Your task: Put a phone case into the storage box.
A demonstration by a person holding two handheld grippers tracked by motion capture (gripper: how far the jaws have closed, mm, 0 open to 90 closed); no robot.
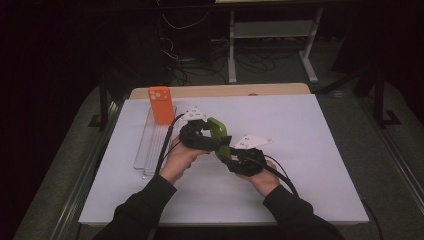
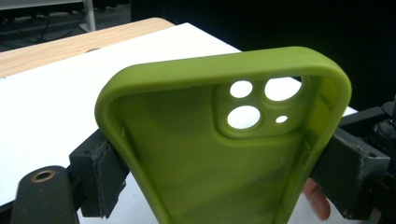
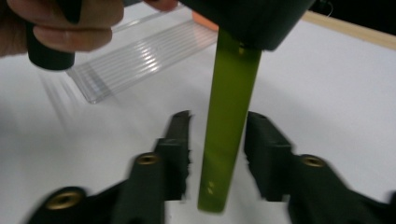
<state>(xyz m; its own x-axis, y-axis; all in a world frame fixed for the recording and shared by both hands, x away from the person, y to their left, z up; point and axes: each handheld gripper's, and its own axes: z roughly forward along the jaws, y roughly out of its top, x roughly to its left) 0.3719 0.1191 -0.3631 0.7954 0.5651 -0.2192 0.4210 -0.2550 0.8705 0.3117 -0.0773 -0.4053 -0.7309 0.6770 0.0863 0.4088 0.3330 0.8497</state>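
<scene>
A green phone case (image 1: 219, 132) is held above the table between both hands. In the left gripper view its hollow inside with the camera holes (image 2: 247, 107) faces me, and my left gripper (image 2: 224, 172) is shut on its two long sides, the pads (image 2: 105, 175) pressing on the rims. In the right gripper view the case (image 3: 229, 116) appears edge-on as a thin green strip. My right gripper (image 3: 218, 119) stands open around that edge, with a gap on each side. From above, the left gripper (image 1: 206, 134) and the right gripper (image 1: 226, 152) meet at the case.
An orange phone case (image 1: 161, 105) stands upright at the far end of a clear ribbed rack (image 1: 152, 145) on the left of the white table top (image 1: 310, 140). A wooden strip (image 1: 225, 90) runs along the back edge. Beyond it are desk legs and cables.
</scene>
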